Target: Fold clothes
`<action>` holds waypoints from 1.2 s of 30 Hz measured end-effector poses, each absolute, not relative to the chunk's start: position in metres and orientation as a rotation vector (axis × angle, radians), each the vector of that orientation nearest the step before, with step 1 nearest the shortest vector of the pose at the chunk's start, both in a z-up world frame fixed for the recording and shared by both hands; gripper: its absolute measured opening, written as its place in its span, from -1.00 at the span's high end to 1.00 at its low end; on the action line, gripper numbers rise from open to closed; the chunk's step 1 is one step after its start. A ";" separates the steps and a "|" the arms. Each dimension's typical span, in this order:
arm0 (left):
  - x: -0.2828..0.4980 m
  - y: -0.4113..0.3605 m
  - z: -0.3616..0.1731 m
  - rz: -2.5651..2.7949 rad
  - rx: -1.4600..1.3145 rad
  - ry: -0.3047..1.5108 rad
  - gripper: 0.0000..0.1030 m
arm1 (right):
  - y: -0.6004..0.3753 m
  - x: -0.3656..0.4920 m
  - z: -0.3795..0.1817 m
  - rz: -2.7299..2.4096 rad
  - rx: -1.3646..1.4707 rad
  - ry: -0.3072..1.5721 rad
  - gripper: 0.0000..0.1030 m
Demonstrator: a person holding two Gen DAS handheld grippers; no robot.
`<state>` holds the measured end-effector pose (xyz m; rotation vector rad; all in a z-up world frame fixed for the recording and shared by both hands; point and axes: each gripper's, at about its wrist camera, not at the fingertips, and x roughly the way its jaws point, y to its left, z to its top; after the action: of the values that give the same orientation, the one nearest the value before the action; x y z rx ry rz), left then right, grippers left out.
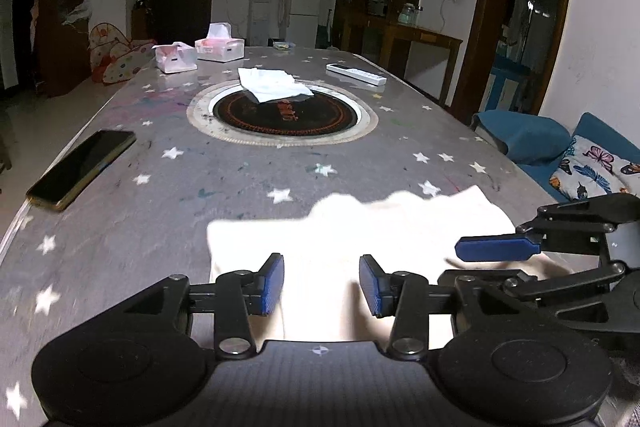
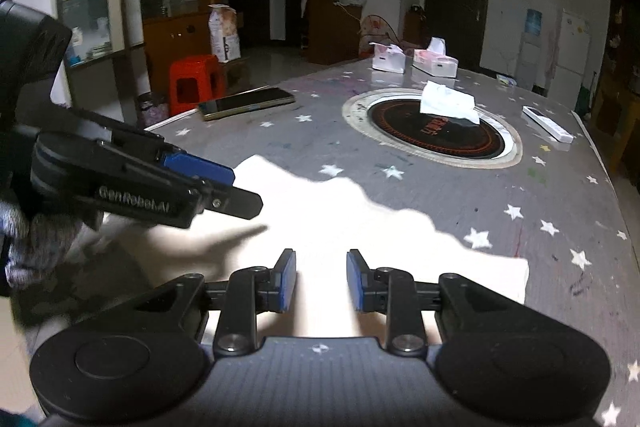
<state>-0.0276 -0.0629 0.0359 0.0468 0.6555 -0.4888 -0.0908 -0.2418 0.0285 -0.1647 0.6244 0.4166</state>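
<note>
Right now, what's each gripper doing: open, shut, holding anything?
Left gripper: open, pads apart above the cream garment, gripping nothing.
Right gripper: open, a gap between its pads over the same garment, holding nothing.

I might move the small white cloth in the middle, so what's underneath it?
The small white cloth lies partly on the round black hotplate set in the star-patterned table, overhanging its far rim. The hotplate's covered part is hidden; nothing else shows beneath.
</note>
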 end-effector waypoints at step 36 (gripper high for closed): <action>-0.057 -0.036 0.018 -0.427 -0.022 0.699 -0.05 | -0.276 -0.140 0.014 0.342 -0.036 0.623 0.27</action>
<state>-0.0569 -0.0364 0.0175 -0.0219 0.6986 -0.4266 -0.1396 -0.2756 0.0135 -0.0361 0.6232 0.3422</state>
